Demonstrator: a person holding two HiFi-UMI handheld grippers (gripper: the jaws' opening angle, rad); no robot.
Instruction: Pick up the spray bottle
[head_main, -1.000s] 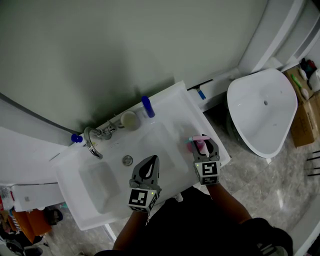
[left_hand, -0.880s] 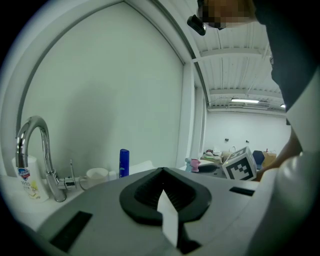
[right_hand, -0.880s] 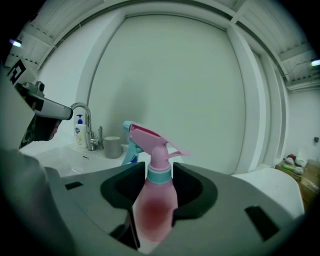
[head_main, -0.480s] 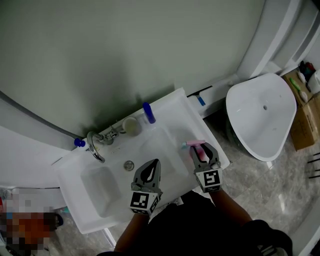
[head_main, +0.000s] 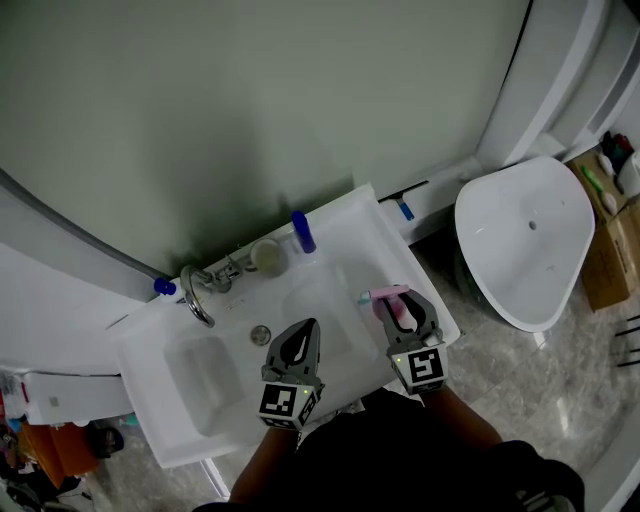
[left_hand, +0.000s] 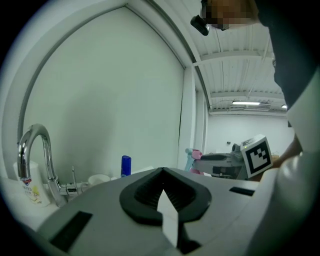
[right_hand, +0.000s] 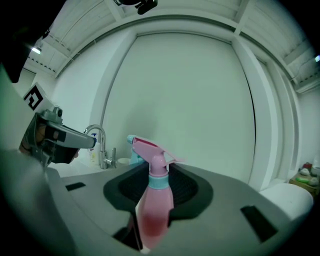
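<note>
Showing the lift under way: my right gripper (head_main: 403, 303), at lower right of centre in the head view, is clamped on the pink spray bottle (head_main: 398, 312). The teal-tipped nozzle points toward the frame's left. In the right gripper view the bottle (right_hand: 154, 200) stands upright between the two pads, gripped on its body below the teal collar, with the trigger head rising above the jaws.

Change from a second ago: the bottle then sat at the right-hand ledge of the sink (head_main: 135, 400) with my jaws around it. Now the jaws have drawn in onto the body, and bottle and gripper have moved together a little toward the frame's centre. I read this as the bottle coming up off the ledge, though the head view does not show the gap beneath it.

My left gripper (head_main: 300, 335) has kept its place over the basin, bottom centre, with its tips closed on nothing (left_hand: 162, 187).

Untouched at the back of the sink, in the upper middle of the frame, are the faucet (head_main: 197, 295), cup (head_main: 267, 256) and blue bottle (head_main: 303, 231).

For the task, the pick-up looks essentially achieved. What remains is to keep the grip firm so the smooth, tapered body does not slide down between the pads.
</note>
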